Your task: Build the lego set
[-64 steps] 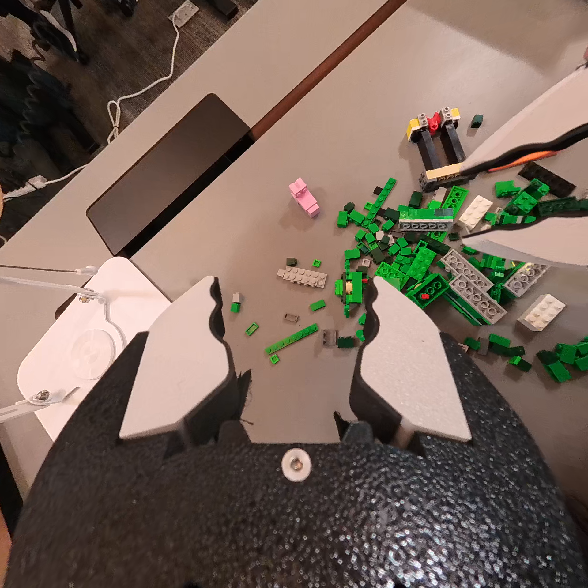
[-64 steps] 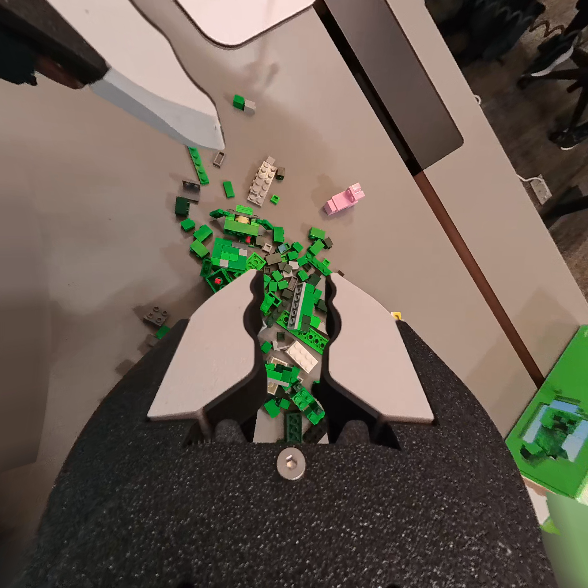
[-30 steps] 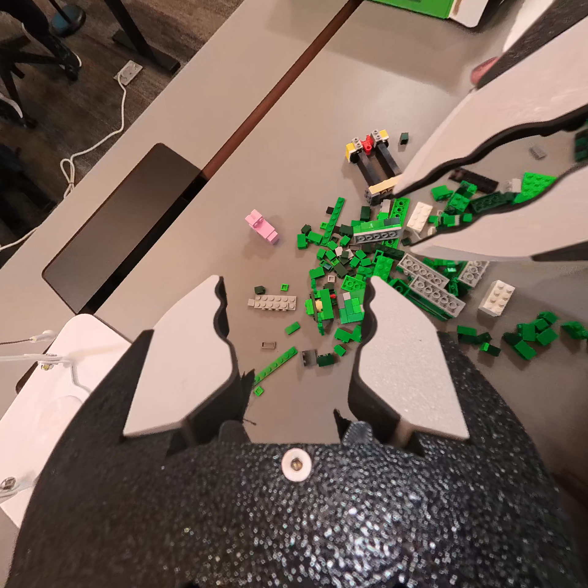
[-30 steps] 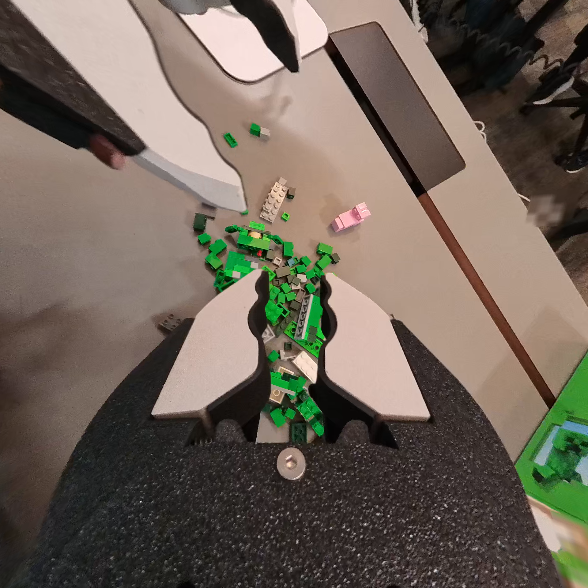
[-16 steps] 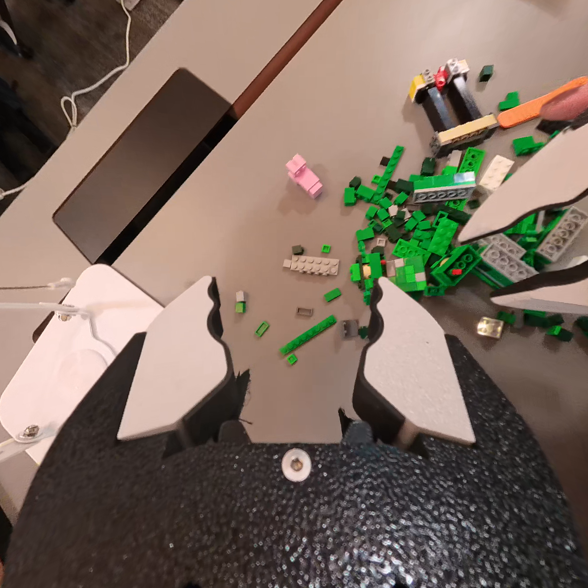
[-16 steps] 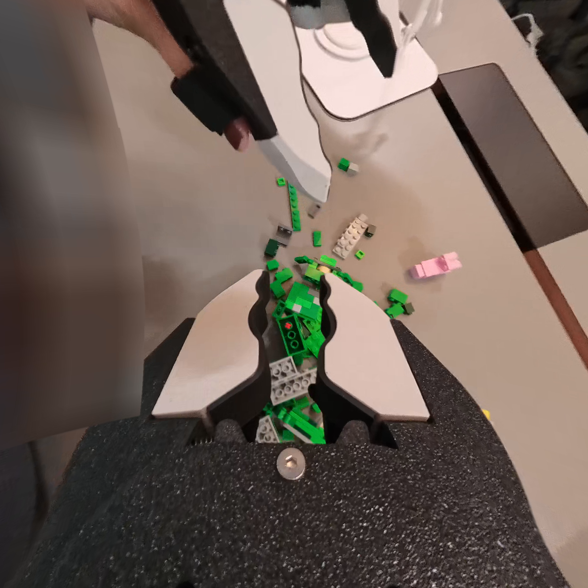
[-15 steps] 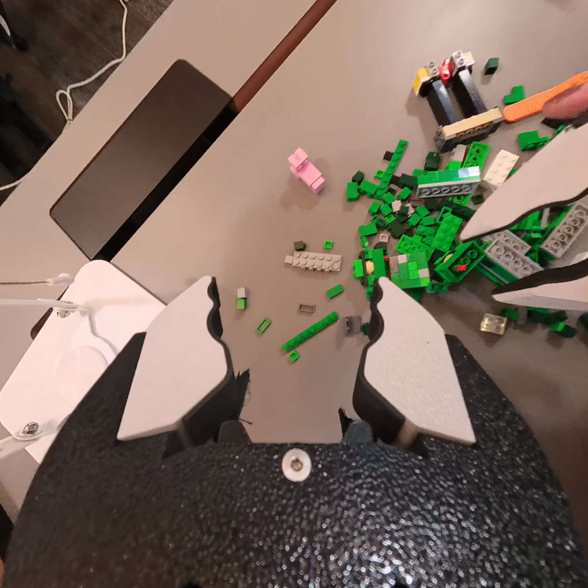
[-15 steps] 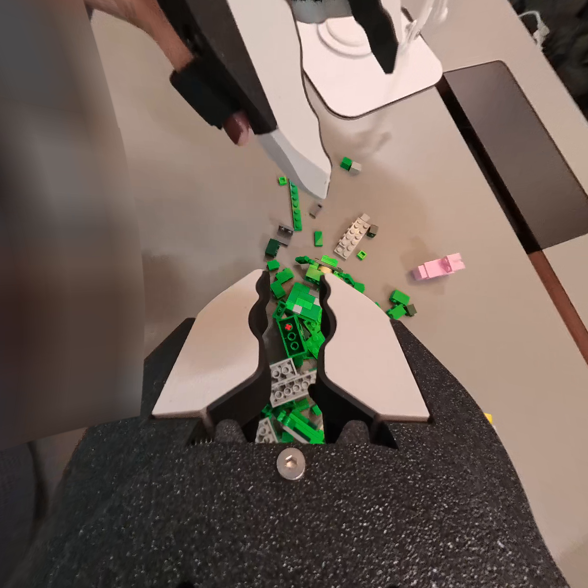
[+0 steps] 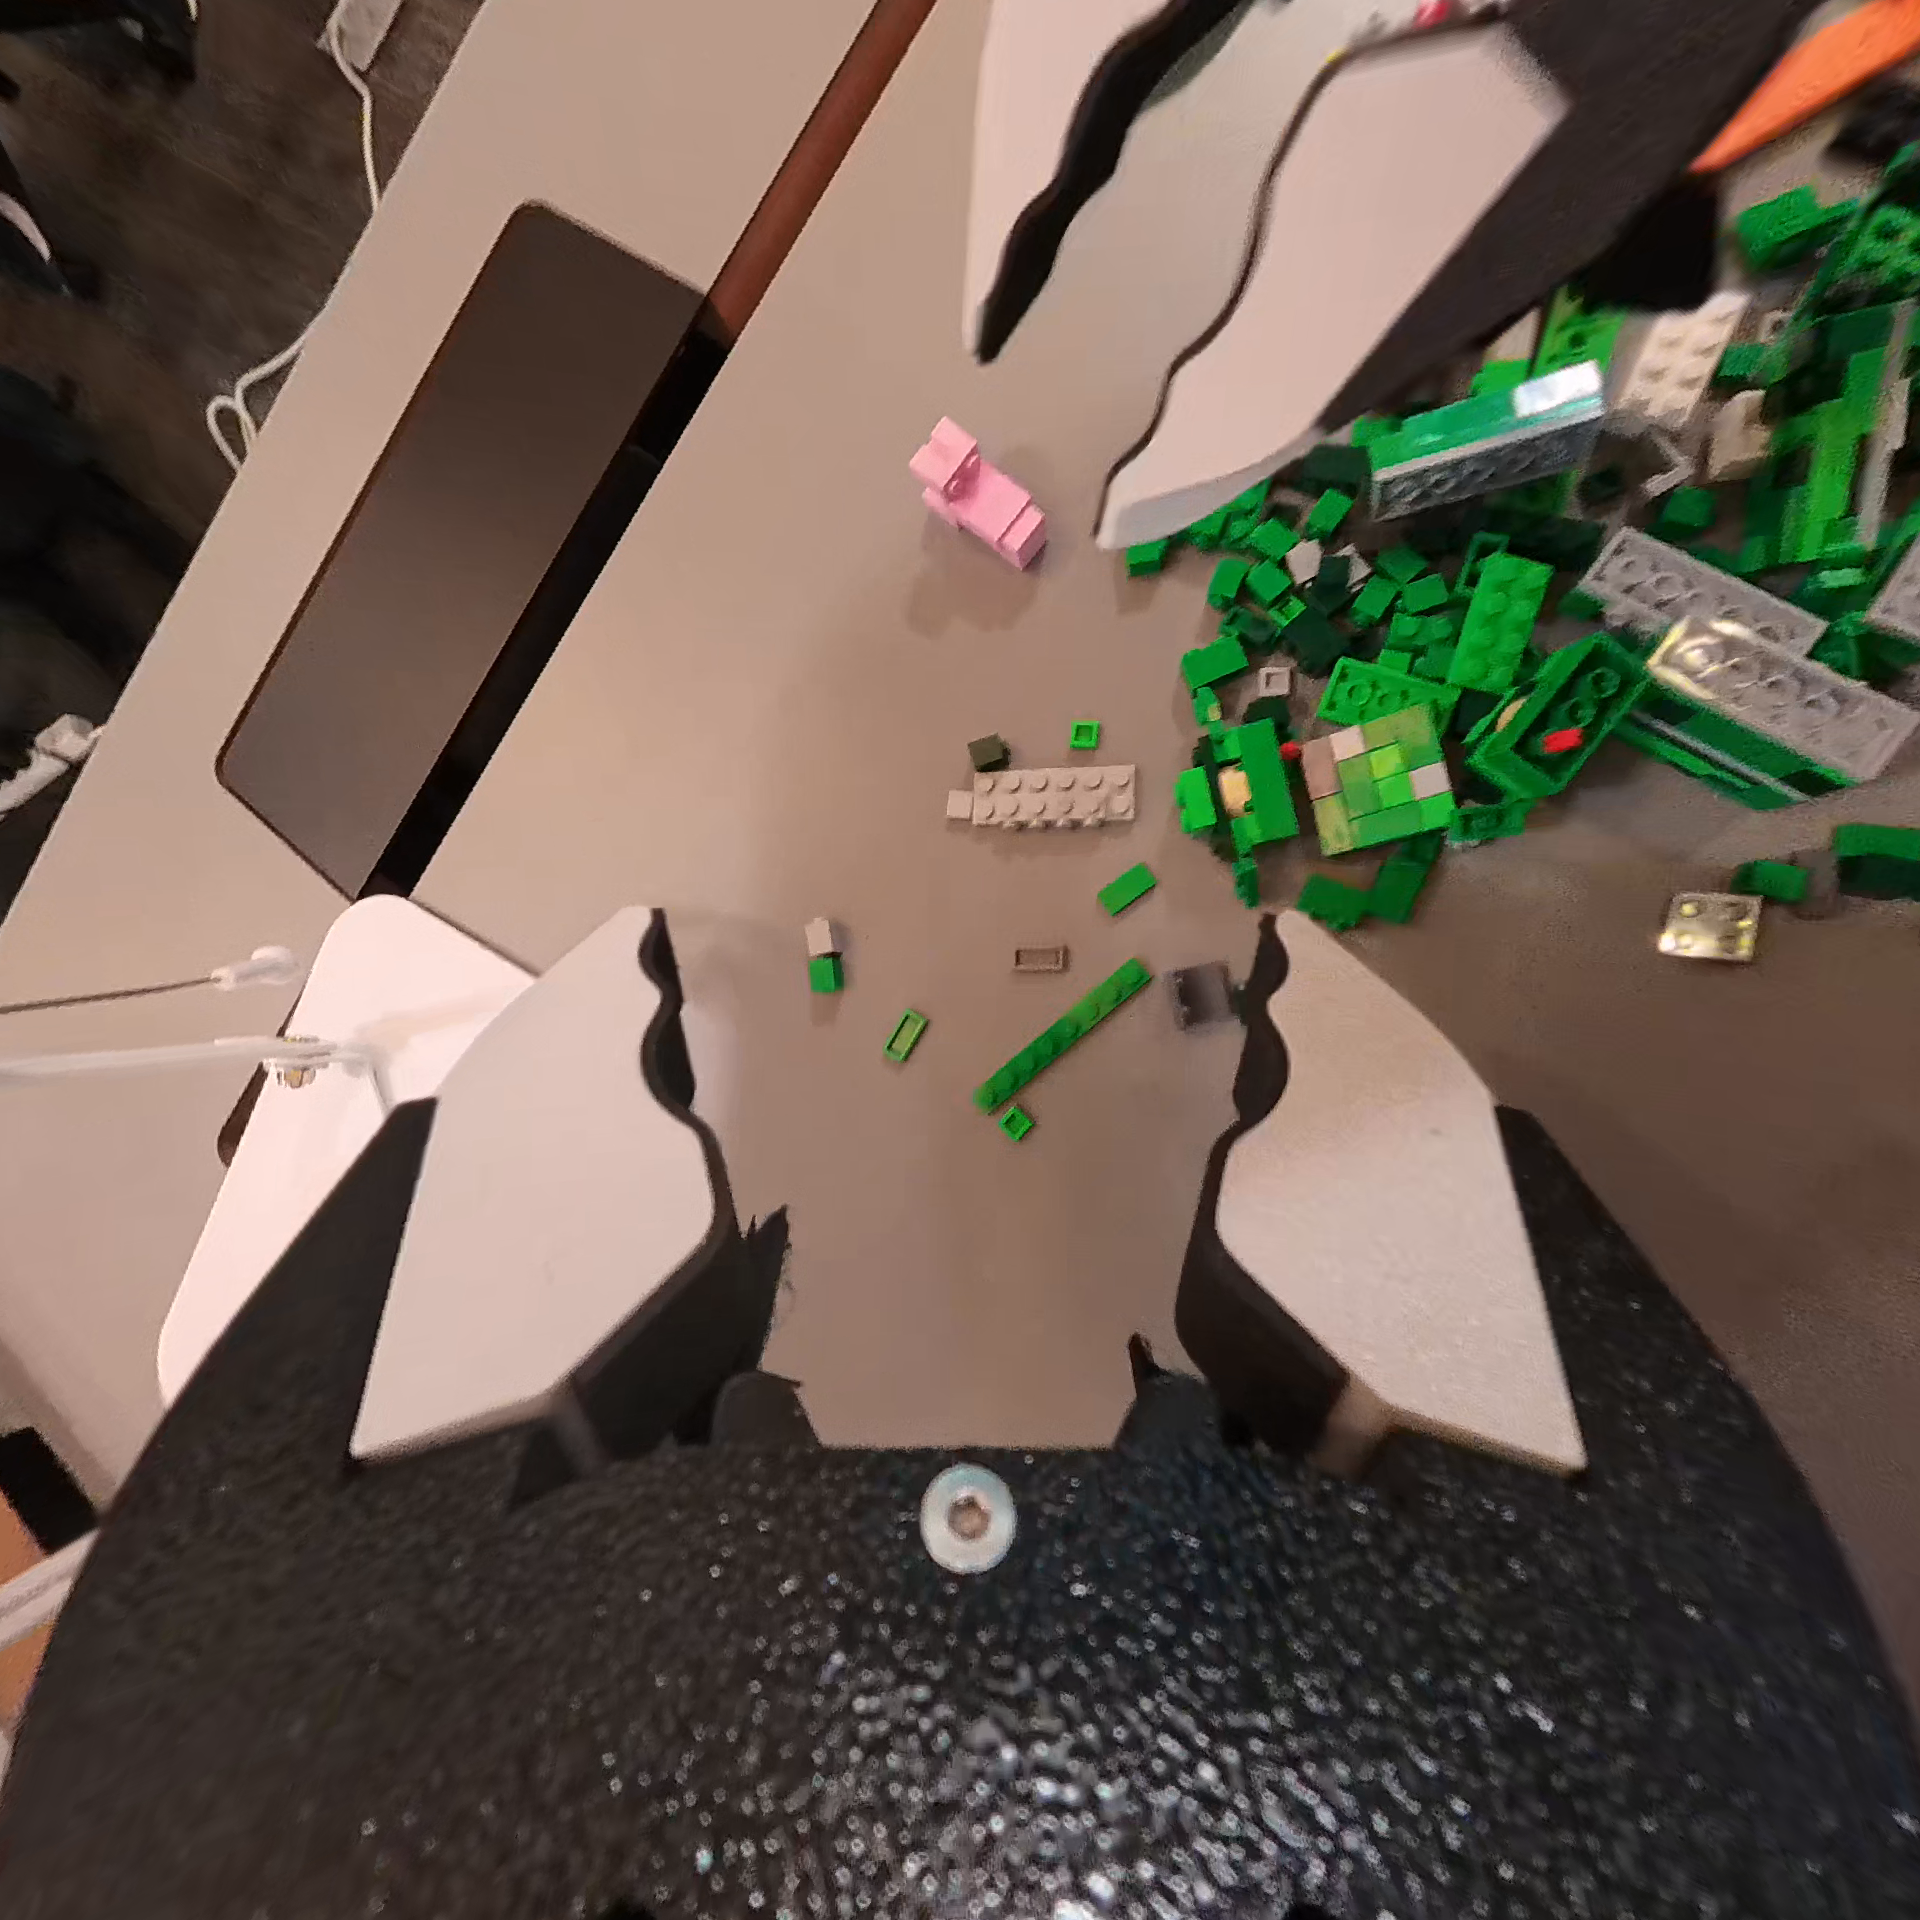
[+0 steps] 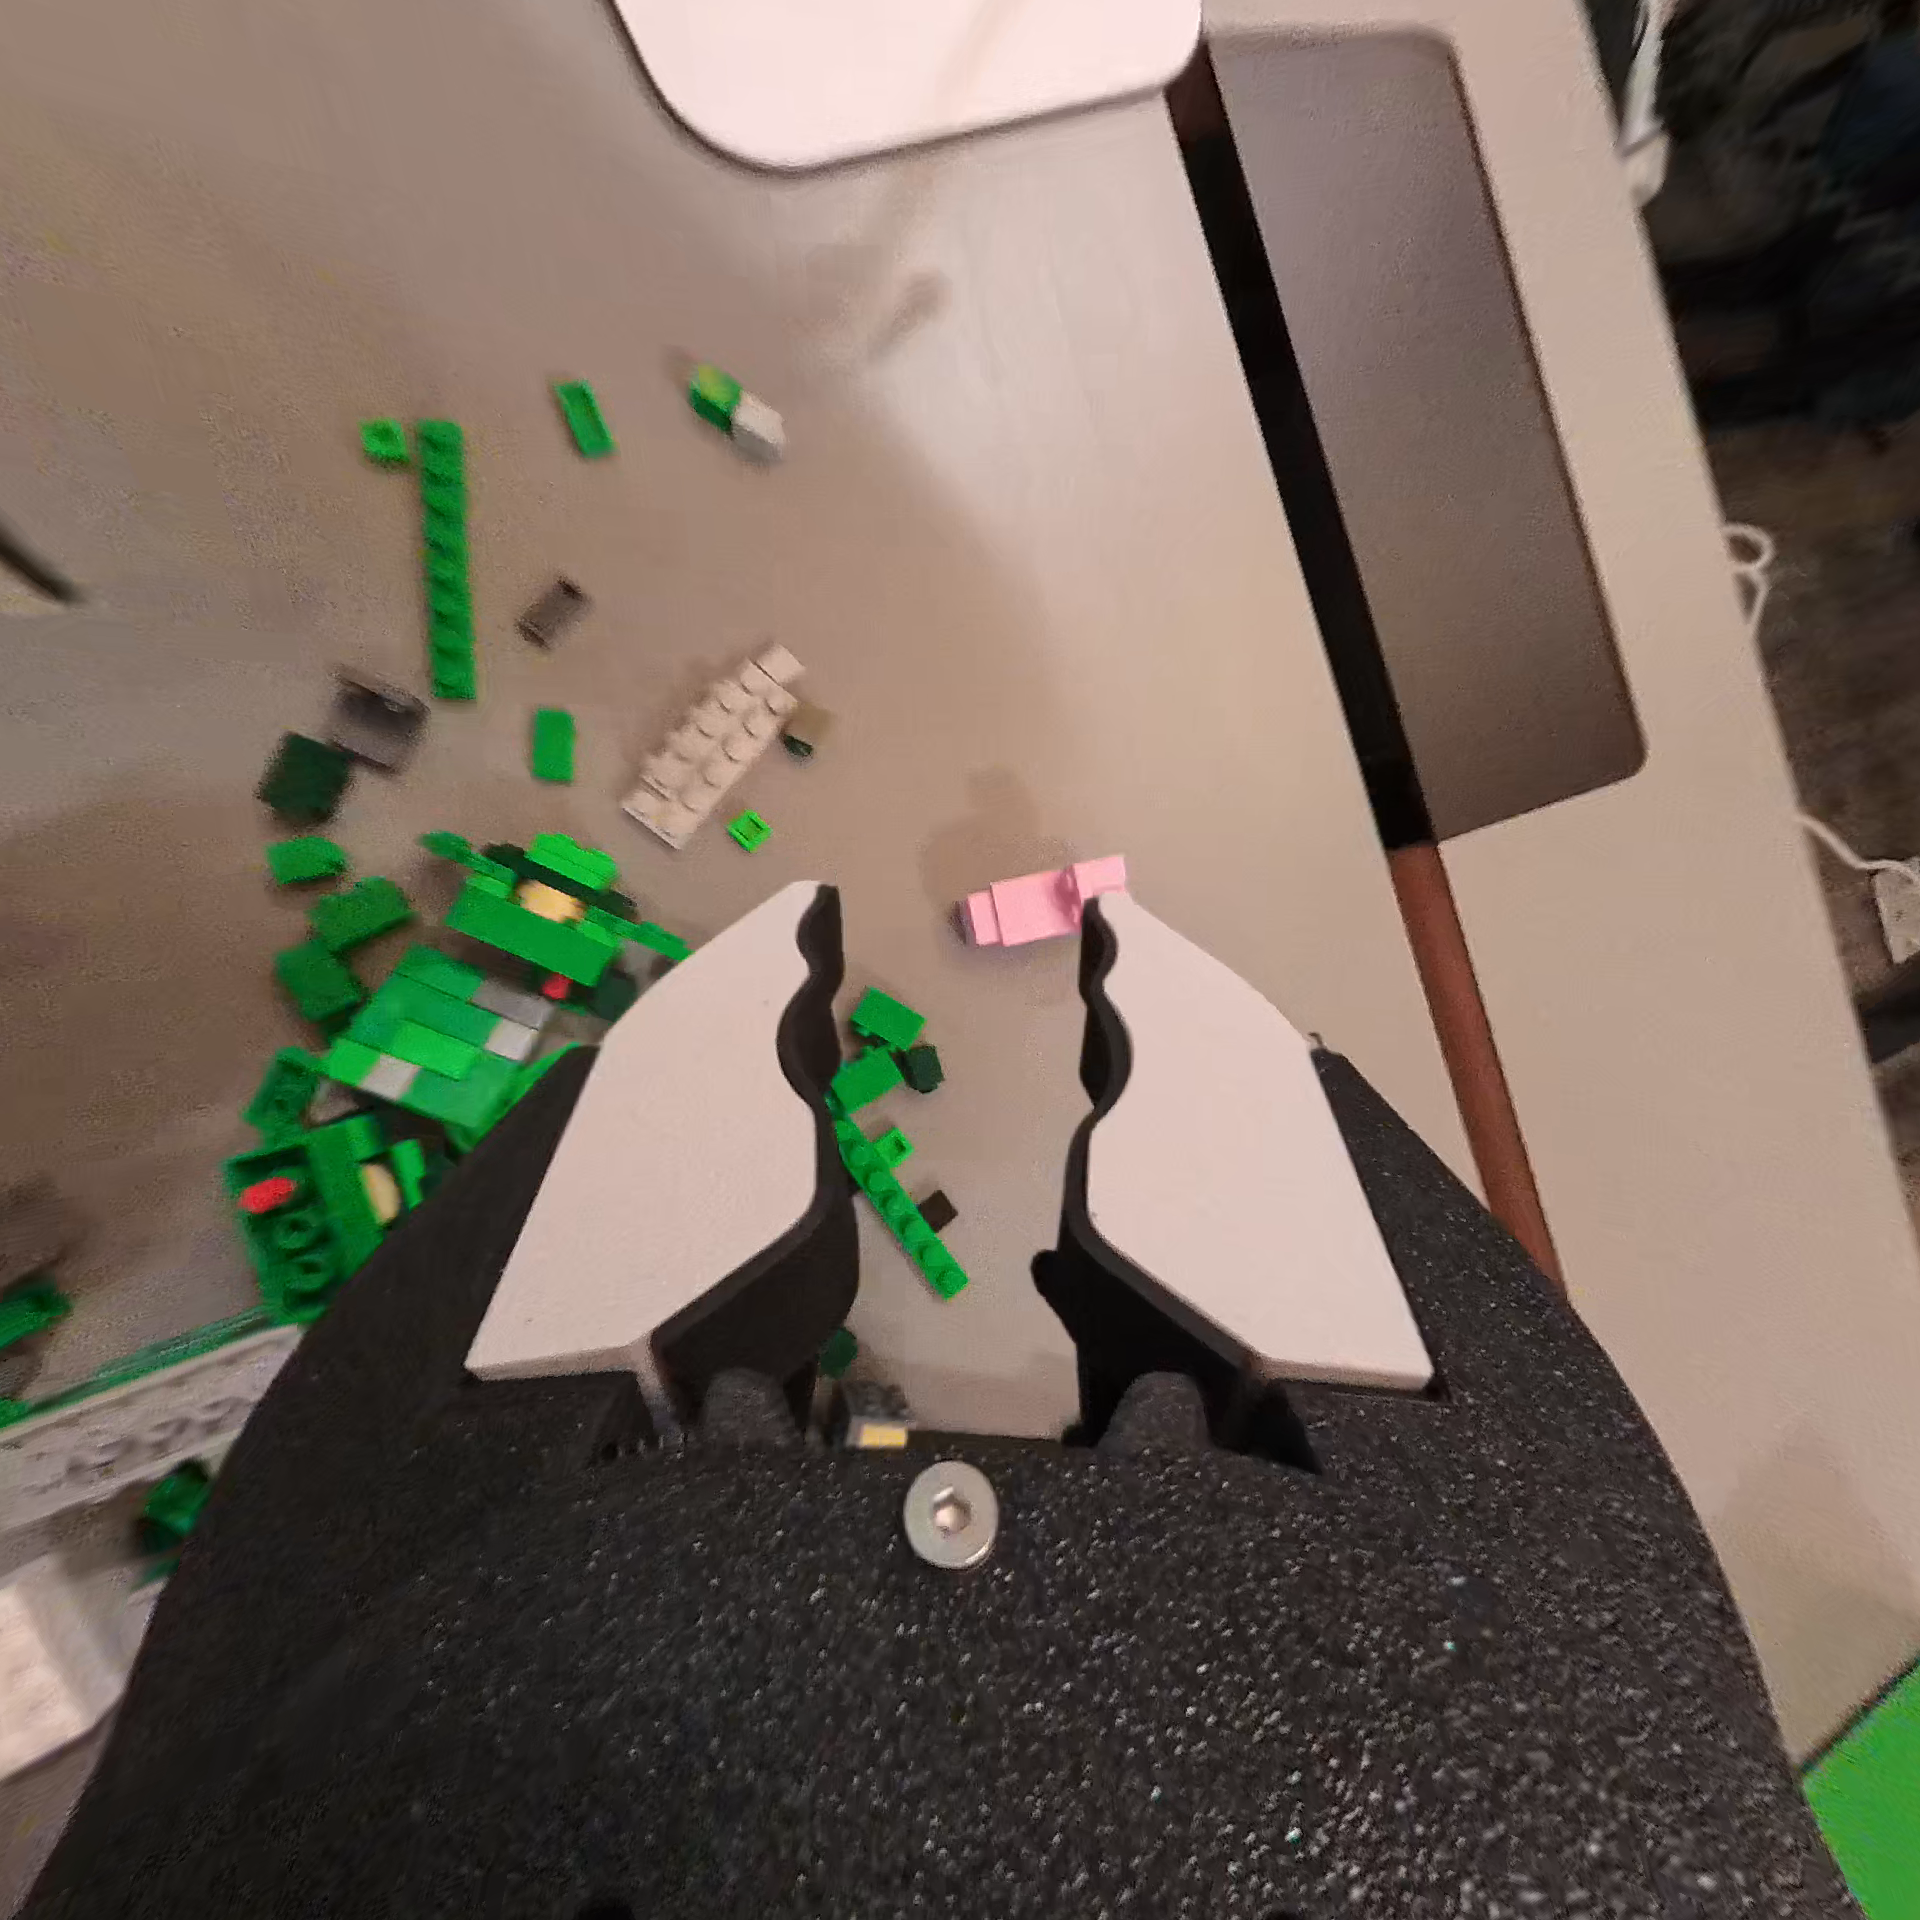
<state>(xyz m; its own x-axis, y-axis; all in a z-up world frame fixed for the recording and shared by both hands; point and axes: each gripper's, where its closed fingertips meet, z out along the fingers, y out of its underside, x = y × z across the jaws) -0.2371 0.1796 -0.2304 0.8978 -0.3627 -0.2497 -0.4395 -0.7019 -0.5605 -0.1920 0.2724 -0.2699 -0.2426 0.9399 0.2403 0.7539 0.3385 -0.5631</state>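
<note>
Loose green and grey lego pieces (image 9: pixel 1507 644) lie in a pile on the grey table. A pink pig (image 9: pixel 977 494) stands apart to the pile's left. A grey plate (image 9: pixel 1044 798) and a long green plate (image 9: pixel 1065 1034) lie nearer me. My left gripper (image 9: pixel 956 935) is open and empty above the small scattered pieces. My right gripper (image 10: pixel 956 902) is open and empty, its right fingertip beside the pink pig (image 10: pixel 1023 909). It also shows in the left wrist view (image 9: pixel 1044 442), above and right of the pig. A green strip (image 10: pixel 899 1205) lies between its fingers.
A white stand base (image 9: pixel 312 1091) sits at the table's left edge, also in the right wrist view (image 10: pixel 904 73). A dark recessed panel (image 10: pixel 1455 416) lies beyond the pig. An orange tool (image 9: pixel 1808 73) is at the top right. A green box corner (image 10: pixel 1870 1766) shows low right. Across from one pair of fingers to the other is roughly 12 centimeters. My right gripper's tips are some 6 centimeters from the pink pig (image 10: pixel 1023 909). It turns up in the left wrist view (image 9: pixel 995 505) as well. It is some 7 centimeters from my right tips to the grey plate (image 9: pixel 1044 798). Look for it in the right wrist view (image 10: pixel 712 740) too.
My right gripper has moved off the brick pile to the pink pig and its jaws stand a little wider. My left gripper has stayed open in about the same place.
</note>
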